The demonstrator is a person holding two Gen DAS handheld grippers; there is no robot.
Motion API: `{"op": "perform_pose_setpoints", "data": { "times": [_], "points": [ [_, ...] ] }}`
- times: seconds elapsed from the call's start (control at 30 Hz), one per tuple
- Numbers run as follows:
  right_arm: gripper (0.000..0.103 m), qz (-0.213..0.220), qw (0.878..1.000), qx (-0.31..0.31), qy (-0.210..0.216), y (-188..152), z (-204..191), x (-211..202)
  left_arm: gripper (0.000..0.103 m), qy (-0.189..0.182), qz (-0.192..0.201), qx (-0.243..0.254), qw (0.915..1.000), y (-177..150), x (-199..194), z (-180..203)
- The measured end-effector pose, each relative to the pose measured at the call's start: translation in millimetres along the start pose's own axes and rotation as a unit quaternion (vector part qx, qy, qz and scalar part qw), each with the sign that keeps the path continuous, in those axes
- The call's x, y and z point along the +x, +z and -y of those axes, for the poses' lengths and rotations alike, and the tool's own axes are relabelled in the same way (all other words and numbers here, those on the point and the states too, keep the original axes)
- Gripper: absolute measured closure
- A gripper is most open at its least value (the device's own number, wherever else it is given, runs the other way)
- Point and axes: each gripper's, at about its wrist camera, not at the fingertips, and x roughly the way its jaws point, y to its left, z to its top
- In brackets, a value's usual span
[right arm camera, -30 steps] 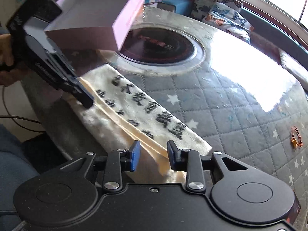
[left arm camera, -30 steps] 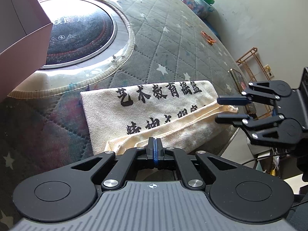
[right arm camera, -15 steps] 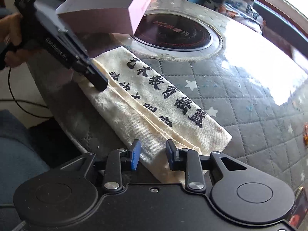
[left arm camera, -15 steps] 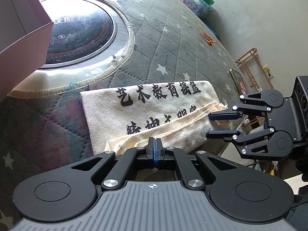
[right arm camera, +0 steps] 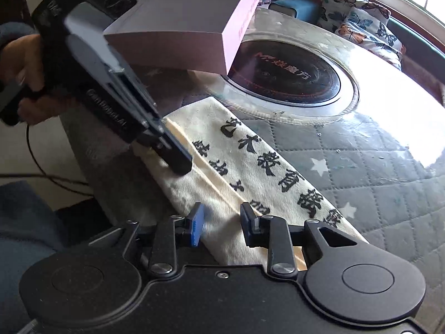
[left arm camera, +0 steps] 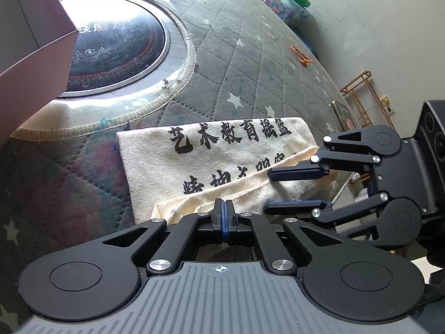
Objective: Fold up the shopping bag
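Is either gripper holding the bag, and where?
Left gripper is shut on the bag at its near folded edge; right gripper is open, holding nothing.

Your shopping bag [left arm camera: 211, 153] is rough matt canvas; beside it, quilted cloth table cover [left arm camera: 236, 64] under glossy film; matt cardboard box [right arm camera: 194, 19].

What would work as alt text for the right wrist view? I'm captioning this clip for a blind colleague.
A folded cream shopping bag printed with black characters lies on a quilted, star-patterned table. The open right gripper straddles the bag's near end, while the shut left gripper, held in a hand, presses on its far end. A pink box overhangs a round cooktop behind.
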Motion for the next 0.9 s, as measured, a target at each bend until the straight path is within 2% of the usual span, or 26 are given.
{"op": "perform_pose_setpoints", "data": {
  "times": [0.2,0.37,0.53,0.7,0.87,0.9],
  "points": [
    [0.072,0.003,1.000,-0.021,0.005,1,-12,-3,0.100,0.000,-0.001,0.000,1.0000,1,0,0],
    [0.072,0.004,0.999,-0.050,-0.014,3,-16,-2,0.100,0.001,0.001,0.002,1.0000,-2,-1,0],
    [0.072,-0.014,0.997,-0.080,-0.015,-1,-12,-6,0.100,0.002,0.000,0.002,1.0000,-2,-1,0],
    [0.070,-0.020,0.988,-0.150,-0.010,-8,-25,-10,0.100,0.005,-0.008,0.001,1.0000,2,0,1],
    [0.069,-0.022,0.978,-0.207,-0.023,-13,-36,-6,0.100,0.001,-0.016,-0.009,0.9998,5,1,-2],
    [0.066,-0.023,0.976,-0.217,-0.022,-14,-37,-5,0.100,0.000,-0.017,-0.011,0.9998,5,1,-3]
  ]
}}
